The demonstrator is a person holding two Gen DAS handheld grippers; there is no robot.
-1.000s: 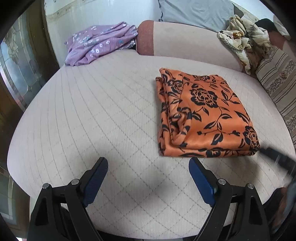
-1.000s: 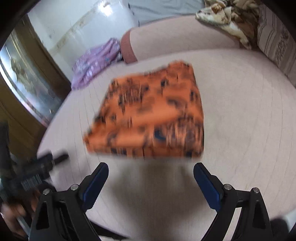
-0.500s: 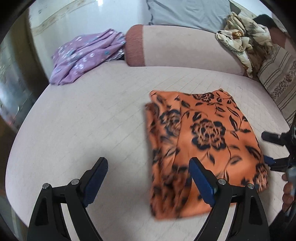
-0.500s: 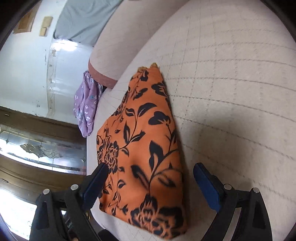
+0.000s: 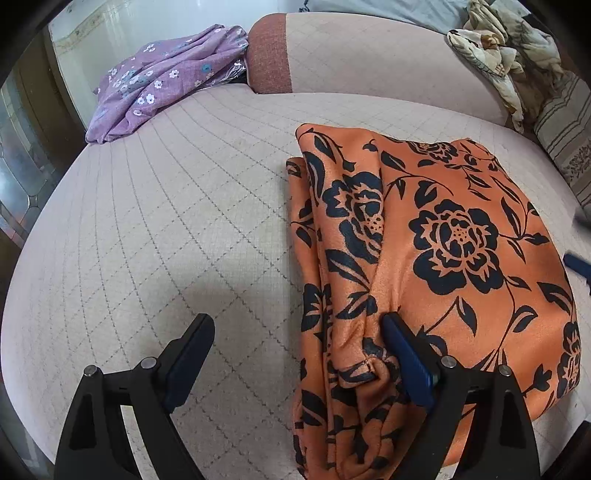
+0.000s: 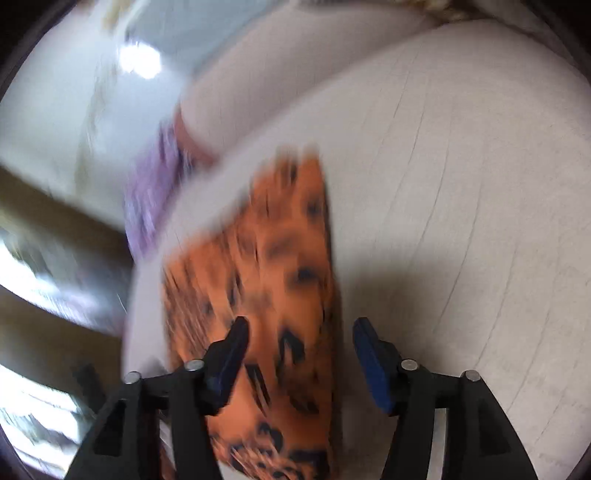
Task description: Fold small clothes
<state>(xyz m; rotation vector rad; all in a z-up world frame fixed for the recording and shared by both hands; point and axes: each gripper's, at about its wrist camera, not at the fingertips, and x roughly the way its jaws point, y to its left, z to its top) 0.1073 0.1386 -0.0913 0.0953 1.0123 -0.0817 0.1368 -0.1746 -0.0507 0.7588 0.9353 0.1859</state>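
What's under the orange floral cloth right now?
The orange floral cloth lies folded on the quilted beige cushion; its own layers show at the left edge. Anything between them or beneath is covered.

No legible text, label, brand or number anywhere.

Quilted beige sofa (image 5: 184, 206), white wall (image 5: 122, 26) behind

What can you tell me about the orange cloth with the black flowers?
The orange cloth is shiny-looking fabric printed with black roses and leaves. It lies folded in layers on the quilted cushion, its left edge bunched. The left gripper straddles that edge, one finger on the cloth. The right gripper, jaws just closing, straddles its other edge.
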